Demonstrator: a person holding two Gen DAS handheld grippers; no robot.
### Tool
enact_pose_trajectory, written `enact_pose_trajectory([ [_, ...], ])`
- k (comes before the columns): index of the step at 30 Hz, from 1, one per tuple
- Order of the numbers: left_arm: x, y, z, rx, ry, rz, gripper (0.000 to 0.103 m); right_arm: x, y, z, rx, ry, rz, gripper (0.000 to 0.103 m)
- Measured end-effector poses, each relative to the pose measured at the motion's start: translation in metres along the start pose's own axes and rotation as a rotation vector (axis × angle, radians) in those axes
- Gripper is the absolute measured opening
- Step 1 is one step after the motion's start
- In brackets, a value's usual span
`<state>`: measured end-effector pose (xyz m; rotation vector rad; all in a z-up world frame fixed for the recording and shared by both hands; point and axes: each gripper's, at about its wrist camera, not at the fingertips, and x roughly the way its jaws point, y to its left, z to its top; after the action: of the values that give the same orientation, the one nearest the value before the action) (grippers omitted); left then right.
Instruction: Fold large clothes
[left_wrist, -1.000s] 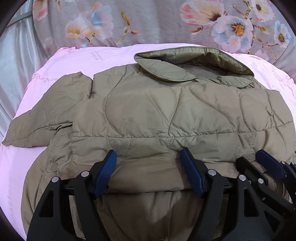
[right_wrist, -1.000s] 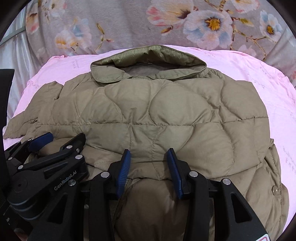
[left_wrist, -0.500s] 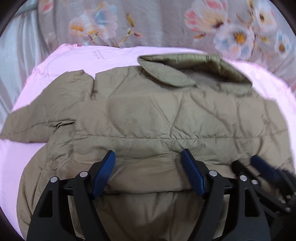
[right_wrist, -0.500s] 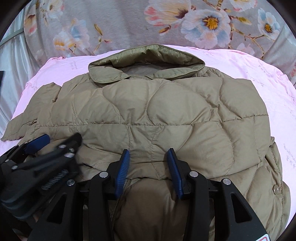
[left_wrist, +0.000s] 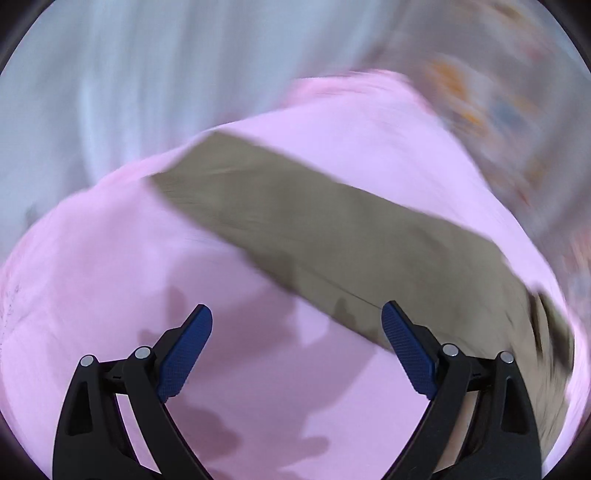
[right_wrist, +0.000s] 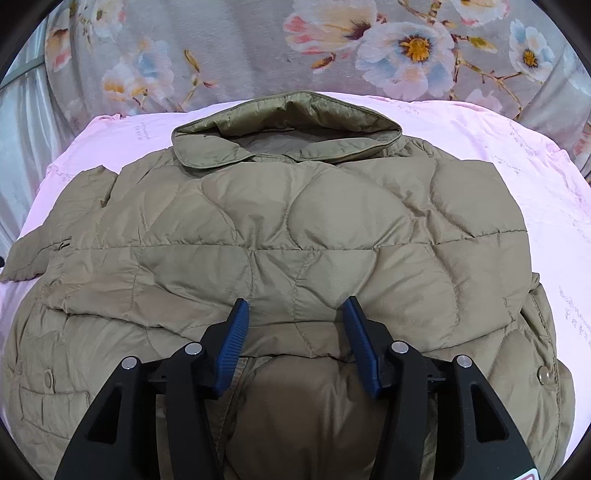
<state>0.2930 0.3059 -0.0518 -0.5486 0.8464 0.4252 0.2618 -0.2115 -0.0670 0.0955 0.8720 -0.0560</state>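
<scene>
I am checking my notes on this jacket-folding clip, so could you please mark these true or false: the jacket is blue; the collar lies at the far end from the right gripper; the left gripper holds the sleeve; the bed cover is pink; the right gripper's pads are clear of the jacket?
1. The jacket is blue. False: it is olive-tan and quilted.
2. Its collar lies at the far end from the right gripper. True.
3. The left gripper holds the sleeve. False: its jaws are opening wide with only cover between them.
4. The bed cover is pink. True.
5. The right gripper's pads are clear of the jacket. False: opening, they flank a fold of it.
</scene>
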Motion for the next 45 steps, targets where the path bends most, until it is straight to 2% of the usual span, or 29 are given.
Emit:
enact_pose_trajectory([
  [3,0.021,0.044,0.027,-0.115,0.024,0.015,0.087,0.0,0.001,0.0,-0.006,-0.001,-0.016,0.055],
  [7,0.039,0.062,0.045,-0.202,0.03,-0.067,0.085,0.0,0.003,0.0,-0.006,-0.002,-0.03,0.058],
  [9,0.042,0.062,0.05,-0.213,0.019,-0.11,0.068,0.0,0.002,0.0,-0.006,-0.003,-0.034,0.059],
  [10,0.046,0.059,0.054,-0.21,0.03,-0.14,0.049,0.0,0.003,0.0,-0.006,-0.003,-0.036,0.059],
  [11,0.048,0.057,0.057,-0.207,0.038,-0.153,0.035,0.0,0.003,0.0,-0.006,-0.004,-0.039,0.06],
  [12,0.052,0.052,0.061,-0.197,0.047,-0.156,0.028,0.0,0.003,0.0,-0.006,-0.005,-0.041,0.06],
  [14,0.052,0.042,0.063,-0.167,0.034,-0.117,0.007,0.0,0.003,0.0,-0.006,-0.006,-0.042,0.06],
  [17,0.027,0.022,0.065,-0.086,-0.044,-0.101,0.002,-0.003,0.002,-0.001,-0.001,-0.019,-0.046,0.062],
  [19,-0.002,-0.008,0.065,-0.01,-0.11,-0.127,0.002,-0.008,0.001,-0.001,0.006,-0.045,-0.056,0.063],
  [21,-0.042,-0.05,0.058,0.092,-0.169,-0.191,0.002,-0.015,-0.001,-0.002,0.017,-0.073,-0.065,0.063],
  [25,-0.111,-0.131,0.027,0.278,-0.213,-0.337,0.002,-0.035,-0.008,-0.006,0.061,-0.1,-0.08,0.063],
  [28,-0.157,-0.197,-0.018,0.429,-0.22,-0.454,0.002,-0.055,-0.017,-0.014,0.1,-0.113,-0.061,0.063],
  [32,-0.185,-0.275,-0.089,0.587,-0.152,-0.576,0.003,-0.082,-0.028,-0.025,0.114,-0.136,-0.068,0.066],
  [35,-0.176,-0.313,-0.135,0.641,-0.058,-0.619,0.007,-0.096,-0.039,-0.033,0.134,-0.149,-0.079,0.068],
  [36,-0.166,-0.326,-0.156,0.661,0.002,-0.629,0.012,-0.1,-0.042,-0.035,0.143,-0.151,-0.081,0.069],
  [37,-0.16,-0.329,-0.168,0.669,0.036,-0.633,0.029,-0.104,-0.046,-0.038,0.148,-0.152,-0.083,0.07],
  [38,-0.149,-0.331,-0.183,0.667,0.091,-0.637,0.058,-0.106,-0.049,-0.039,0.152,-0.151,-0.086,0.071],
  [40,-0.134,-0.325,-0.193,0.619,0.14,-0.648,0.085,-0.111,-0.055,-0.04,0.153,-0.151,-0.09,0.072],
  [43,-0.11,-0.297,-0.181,0.506,0.215,-0.705,0.088,-0.116,-0.062,-0.04,0.16,-0.157,-0.082,0.075],
  [45,-0.094,-0.269,-0.16,0.423,0.237,-0.685,0.088,-0.116,-0.067,-0.036,0.176,-0.157,-0.056,0.076],
])
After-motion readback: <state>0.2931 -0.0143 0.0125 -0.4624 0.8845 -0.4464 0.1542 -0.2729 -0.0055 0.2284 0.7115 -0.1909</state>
